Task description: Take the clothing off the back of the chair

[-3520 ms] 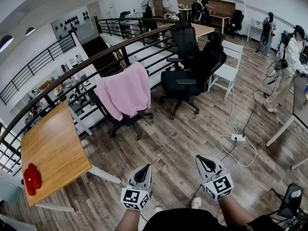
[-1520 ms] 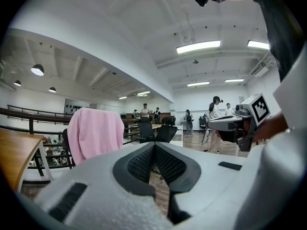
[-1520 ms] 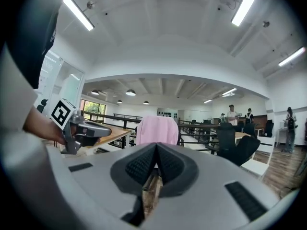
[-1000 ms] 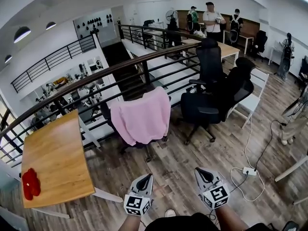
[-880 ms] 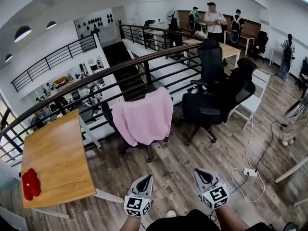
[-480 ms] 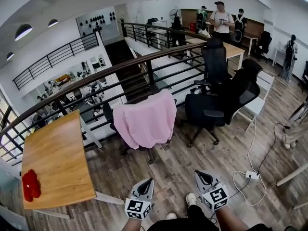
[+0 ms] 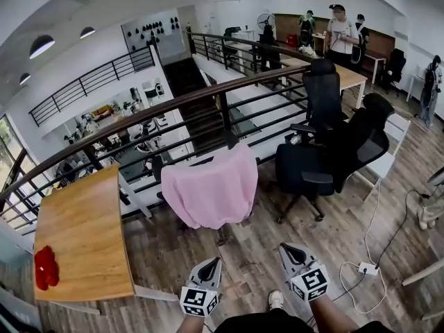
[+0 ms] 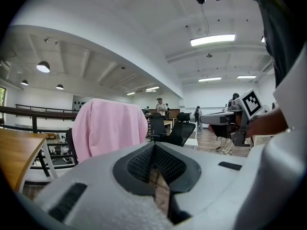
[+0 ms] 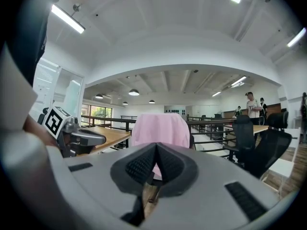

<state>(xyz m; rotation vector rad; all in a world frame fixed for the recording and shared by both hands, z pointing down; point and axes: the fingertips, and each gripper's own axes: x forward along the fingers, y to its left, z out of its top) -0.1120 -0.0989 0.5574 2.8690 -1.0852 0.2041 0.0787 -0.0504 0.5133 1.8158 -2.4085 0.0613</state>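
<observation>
We have walked closer, so the table point(image 7: 83, 234) sits at our left and the pink clothing point(image 7: 211, 189), draped over the chair point(image 8: 70, 140) back, now hangs right ahead, still out of reach. Our left tongs point(image 7: 211, 263) and right tongs point(image 7: 286, 250) are both shut tight and hold nothing, so they must open first. Only the head view shows the floor point(image 7: 250, 245) between us and it; the gripper views show it straight on, at its own height.

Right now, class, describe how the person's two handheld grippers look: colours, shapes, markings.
Left gripper and right gripper are pale grey moulded shells tapering to jaws lined with black textured pads. Each carries a white cube printed with black square markers. The person wears a dark top.
</observation>
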